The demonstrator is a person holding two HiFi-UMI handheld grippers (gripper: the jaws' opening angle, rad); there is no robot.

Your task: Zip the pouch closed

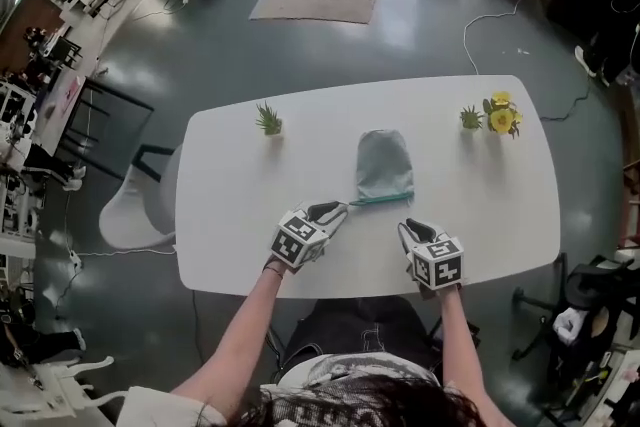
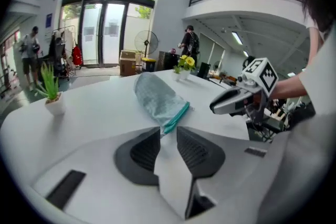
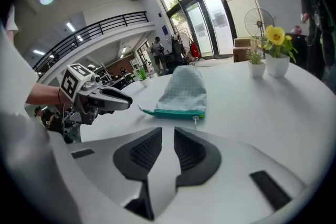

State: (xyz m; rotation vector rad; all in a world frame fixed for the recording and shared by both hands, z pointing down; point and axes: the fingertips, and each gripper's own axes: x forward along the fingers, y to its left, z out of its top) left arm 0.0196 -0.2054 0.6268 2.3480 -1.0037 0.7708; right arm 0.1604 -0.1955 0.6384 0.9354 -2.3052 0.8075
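Note:
A grey-green fabric pouch (image 1: 385,163) lies flat in the middle of the white table (image 1: 230,215), its teal zipper edge (image 1: 380,200) facing me. In the right gripper view the zipper (image 3: 173,112) looks run along its whole length, with a small metal pull (image 3: 196,119) at its right end. My left gripper (image 1: 335,212) hovers just off the zipper's left end, jaws apart with nothing between them. My right gripper (image 1: 410,231) sits a little nearer than the zipper's right end, also open and empty. Neither touches the pouch (image 2: 157,97).
A small green plant (image 1: 268,120) stands at the back left of the table. A yellow flower pot (image 1: 500,118) and a smaller plant (image 1: 470,118) stand at the back right. A white chair (image 1: 135,210) is off the table's left edge.

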